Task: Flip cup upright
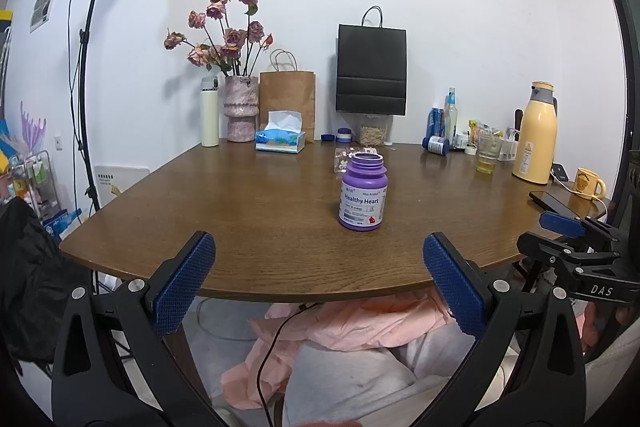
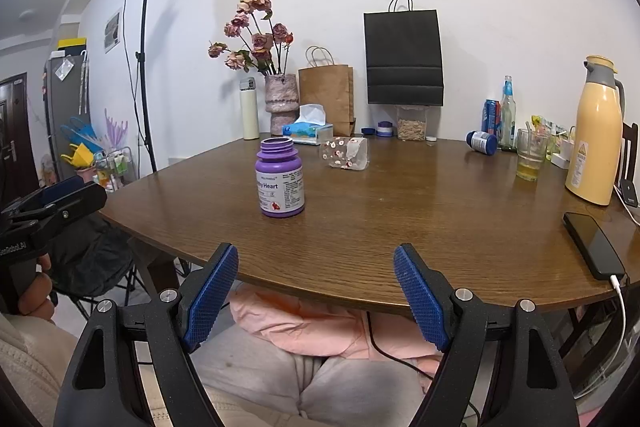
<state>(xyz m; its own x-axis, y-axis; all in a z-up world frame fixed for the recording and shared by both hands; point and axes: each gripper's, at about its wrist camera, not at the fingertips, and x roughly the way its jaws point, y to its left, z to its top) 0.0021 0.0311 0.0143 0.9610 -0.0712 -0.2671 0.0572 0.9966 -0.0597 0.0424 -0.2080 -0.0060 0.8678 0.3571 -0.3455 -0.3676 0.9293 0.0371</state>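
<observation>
Grippers, left (image 1: 319, 281) and right (image 2: 316, 293), hover wide apart and empty at the near edge of a wooden table (image 2: 420, 211), the floral cup (image 2: 345, 153) on its side mid-tabletop, half hidden behind a purple bottle (image 1: 363, 192) from the left view.

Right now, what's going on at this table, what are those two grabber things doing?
A person seated at the wooden table holds a gripper in each hand. Both the left gripper and the right gripper are open, empty and held back at the near edge. The job is to stand up the clear patterned cup, which lies on its side behind the open purple bottle. Nothing touches it yet, so the flip hasn't started.
</observation>
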